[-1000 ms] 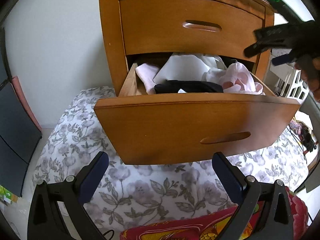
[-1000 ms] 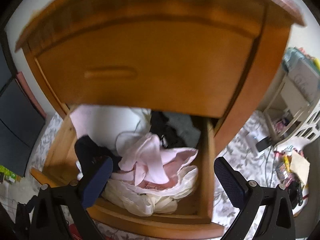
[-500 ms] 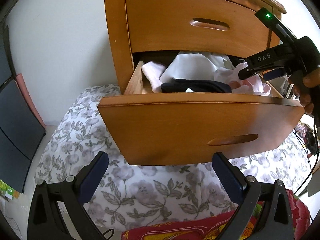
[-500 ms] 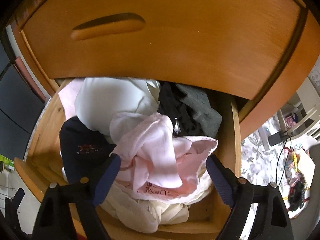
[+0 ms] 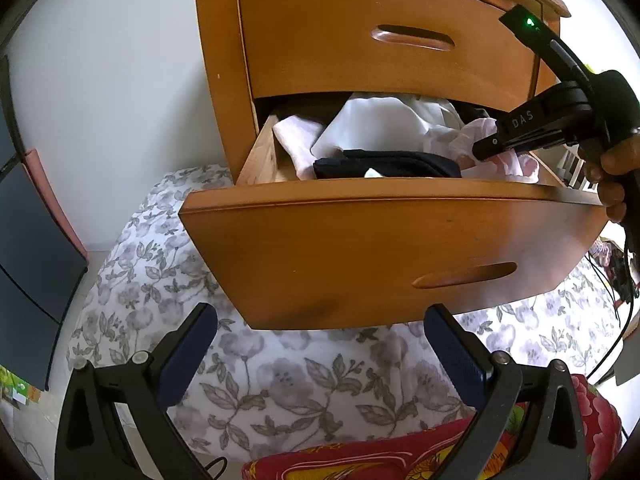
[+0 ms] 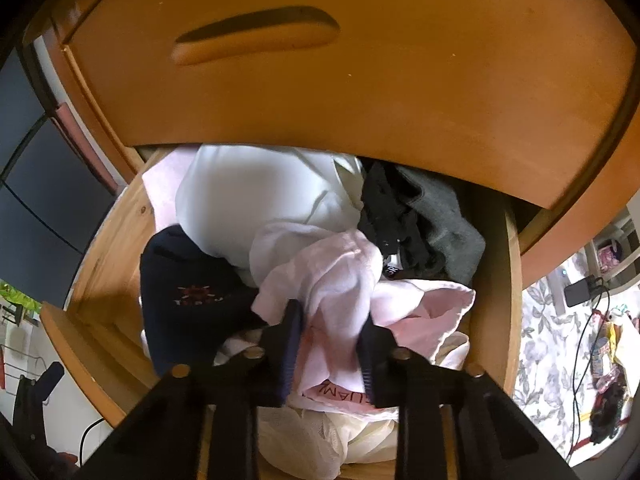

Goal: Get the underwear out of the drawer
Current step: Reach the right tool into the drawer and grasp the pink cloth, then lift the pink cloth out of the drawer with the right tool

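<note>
Both claws are black plastic with ribbed dark-blue pads on the insides of their fingers and round silver screws at the finger joints. The right claw (image 5: 486,148) carries white lettering "DAS" on its side and, behind that, a glowing green light (image 5: 530,22).

A: Right gripper (image 6: 332,344)?
B: Pitched steeply down, jaws closing, a fold of pale pink cloth (image 6: 340,280) pinched between the pads. A hand (image 5: 612,168) wraps its handle at the frame's right edge.

A: Left gripper (image 5: 320,344)?
B: Angled down, held low and back. Jaws spread wide, nothing between the fingers (image 5: 188,348), touching nothing.
</note>
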A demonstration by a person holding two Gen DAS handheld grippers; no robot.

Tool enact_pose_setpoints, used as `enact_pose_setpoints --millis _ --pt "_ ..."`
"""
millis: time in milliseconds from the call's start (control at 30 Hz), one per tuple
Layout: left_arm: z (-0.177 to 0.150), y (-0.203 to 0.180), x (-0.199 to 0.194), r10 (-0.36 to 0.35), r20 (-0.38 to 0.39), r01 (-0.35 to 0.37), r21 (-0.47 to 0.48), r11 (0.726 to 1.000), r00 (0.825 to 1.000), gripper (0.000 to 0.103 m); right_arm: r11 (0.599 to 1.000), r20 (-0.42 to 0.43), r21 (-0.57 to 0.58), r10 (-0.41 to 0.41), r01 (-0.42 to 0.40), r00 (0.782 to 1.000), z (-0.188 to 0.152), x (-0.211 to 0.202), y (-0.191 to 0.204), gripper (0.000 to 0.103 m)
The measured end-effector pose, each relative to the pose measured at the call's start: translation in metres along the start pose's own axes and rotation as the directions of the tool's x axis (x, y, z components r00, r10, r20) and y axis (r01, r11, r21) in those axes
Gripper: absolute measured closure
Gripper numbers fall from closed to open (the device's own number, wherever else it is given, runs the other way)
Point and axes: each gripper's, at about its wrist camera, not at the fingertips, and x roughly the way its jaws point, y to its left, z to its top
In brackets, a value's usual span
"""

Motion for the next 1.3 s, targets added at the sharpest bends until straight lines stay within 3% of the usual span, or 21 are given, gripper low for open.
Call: enact_pose_setpoints --millis 167,633,1067,1300 --pt "0.001 -0.002 0.001 -0.003 -0.004 0.003 0.009 1.0 1.0 0.0 1.0 0.015 -0.022 -0.002 0.002 1.0 -0.001 -0.004 0.0 0.092" --pt "0.002 -0.003 0.007 -0.012 -0.018 0.012 0.02 1.0 1.0 0.0 1.0 0.136 0.002 -0.007 0.007 0.991 0.007 -0.039 -0.012 0.093" --pt "0.003 -0.004 0.011 -0.015 -0.03 0.015 0.025 1.0 0.999 0.0 1.0 0.293 -0.015 -0.017 0.022 0.956 0.023 -0.097 -0.009 0.094" --pt "0.005 -0.006 0.016 -0.007 -0.041 0.008 0.031 0.999 0.999 0.0 0.998 0.387 -0.027 -0.036 0.05 0.922 0.031 -0.135 -0.009 0.094"
